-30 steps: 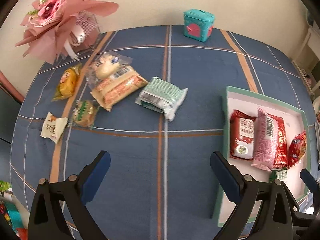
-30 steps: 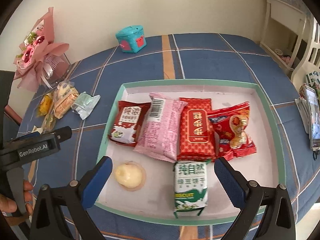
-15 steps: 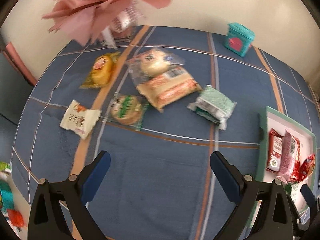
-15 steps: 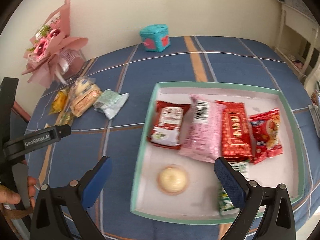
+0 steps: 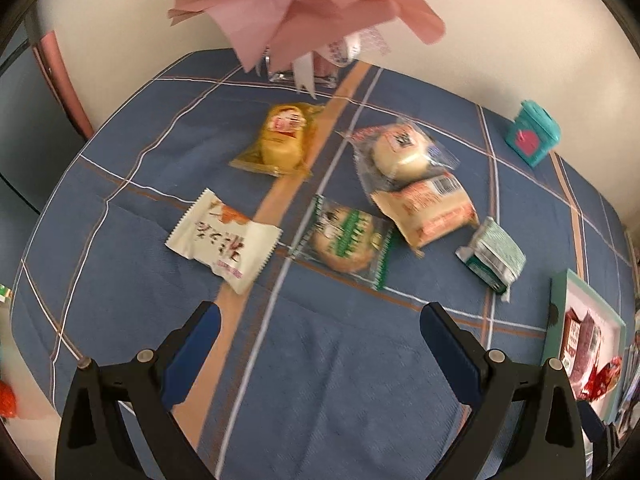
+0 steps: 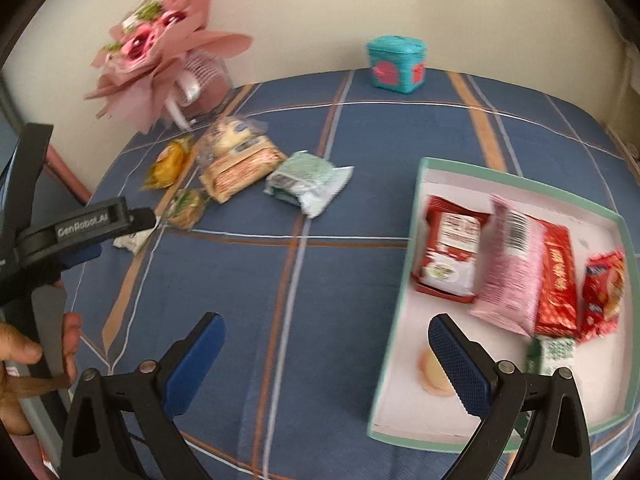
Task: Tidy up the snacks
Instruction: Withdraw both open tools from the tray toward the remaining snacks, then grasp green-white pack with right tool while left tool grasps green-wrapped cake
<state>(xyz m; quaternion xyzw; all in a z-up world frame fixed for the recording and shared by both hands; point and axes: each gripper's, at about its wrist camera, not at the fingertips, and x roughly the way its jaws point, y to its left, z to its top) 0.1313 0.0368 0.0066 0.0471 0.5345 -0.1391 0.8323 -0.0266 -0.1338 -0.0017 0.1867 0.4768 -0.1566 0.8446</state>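
Observation:
Several loose snacks lie on the blue plaid cloth: a white packet (image 5: 224, 242), a green round cookie pack (image 5: 346, 238), a yellow cake pack (image 5: 278, 142), a clear bun pack (image 5: 398, 152), an orange wafer pack (image 5: 434, 210) and a pale green packet (image 5: 494, 258). My left gripper (image 5: 320, 338) hovers open just short of the white and green packs. My right gripper (image 6: 326, 354) is open and empty over the cloth, left of the green-rimmed tray (image 6: 404, 300). The tray holds red packs (image 6: 450, 254), a pink pack (image 6: 510, 266) and a round pastry (image 6: 432, 372).
A pink bouquet (image 6: 160, 52) in a glass stands at the back left, close above the snacks. A teal box (image 6: 396, 64) sits at the far edge. A hand (image 6: 24, 360) holds the left gripper's handle at the table's left side.
My left gripper has swung left and forward toward the loose snacks, with the tray sliding to the view's right edge. My right gripper has drifted left, off the tray and over the cloth.

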